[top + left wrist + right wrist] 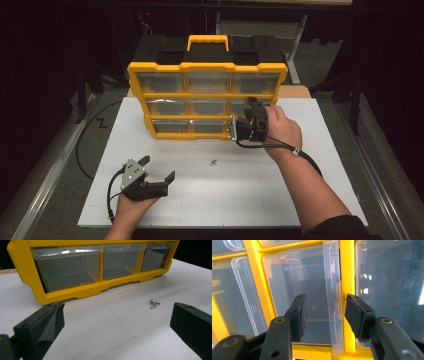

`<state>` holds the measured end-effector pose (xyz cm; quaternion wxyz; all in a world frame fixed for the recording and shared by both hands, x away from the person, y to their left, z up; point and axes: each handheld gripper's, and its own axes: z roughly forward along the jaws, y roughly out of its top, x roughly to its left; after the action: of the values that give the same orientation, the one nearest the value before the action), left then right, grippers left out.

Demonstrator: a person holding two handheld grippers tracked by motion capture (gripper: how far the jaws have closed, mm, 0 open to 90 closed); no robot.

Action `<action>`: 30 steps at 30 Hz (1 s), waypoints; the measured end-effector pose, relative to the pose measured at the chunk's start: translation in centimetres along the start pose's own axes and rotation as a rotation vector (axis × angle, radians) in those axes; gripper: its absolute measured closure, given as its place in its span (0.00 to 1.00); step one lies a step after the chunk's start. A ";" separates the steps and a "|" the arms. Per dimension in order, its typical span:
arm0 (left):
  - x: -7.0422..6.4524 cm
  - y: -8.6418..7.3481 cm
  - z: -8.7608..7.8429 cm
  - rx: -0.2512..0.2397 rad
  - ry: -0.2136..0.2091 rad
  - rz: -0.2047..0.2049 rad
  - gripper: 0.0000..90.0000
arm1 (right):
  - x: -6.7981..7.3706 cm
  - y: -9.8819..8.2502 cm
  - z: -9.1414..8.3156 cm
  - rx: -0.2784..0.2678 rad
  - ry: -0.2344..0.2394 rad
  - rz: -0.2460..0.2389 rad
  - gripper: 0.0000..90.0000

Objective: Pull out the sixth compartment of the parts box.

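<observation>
Reaching into the yellow parts organizer [207,67], your right gripper [251,111] sits at the right column of clear drawers, level with the middle and bottom rows as the high view shows it. In the right gripper view its two black jaws straddle the protruding front lip of a clear drawer [333,297]: one pad [299,315] is inside the drawer's open mouth, the other [354,315] is just beside the yellow divider [347,277]. The jaws stand partly apart with gaps to the lip on both sides; I cannot tell whether either pad touches the plastic, so no grip is shown.

Your left gripper [159,169] rests low over the white table [300,200], near its front left, well apart from the organizer. Its jaws are spread wide with nothing between them. In the left gripper view, a small cluster of metal screws [154,303] lies on the table ahead of those jaws, between them and the organizer's bottom row of drawers [67,267]; in the high view the screws [214,162] lie near the table's middle.
</observation>
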<state>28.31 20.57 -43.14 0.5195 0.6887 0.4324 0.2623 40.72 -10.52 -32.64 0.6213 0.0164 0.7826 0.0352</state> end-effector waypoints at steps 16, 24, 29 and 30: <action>0.0 0.0 0.1 0.002 -0.007 -0.001 0.00 | 0.3 0.3 0.2 0.018 -0.035 -0.031 0.71; 0.0 0.0 0.0 0.002 0.000 0.001 0.00 | 0.9 0.6 0.3 0.045 -0.075 -0.069 0.74; 0.0 0.0 0.0 0.003 -0.001 0.000 0.00 | 0.8 0.7 0.3 0.053 -0.079 -0.074 0.77; 0.0 0.0 0.0 0.002 -0.001 0.000 0.00 | 0.9 0.7 0.3 0.057 -0.085 -0.079 0.80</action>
<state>28.31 20.57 -43.15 0.5190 0.6895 0.4324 0.2614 40.77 -9.72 -33.48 0.6542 0.0045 0.7562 -0.0123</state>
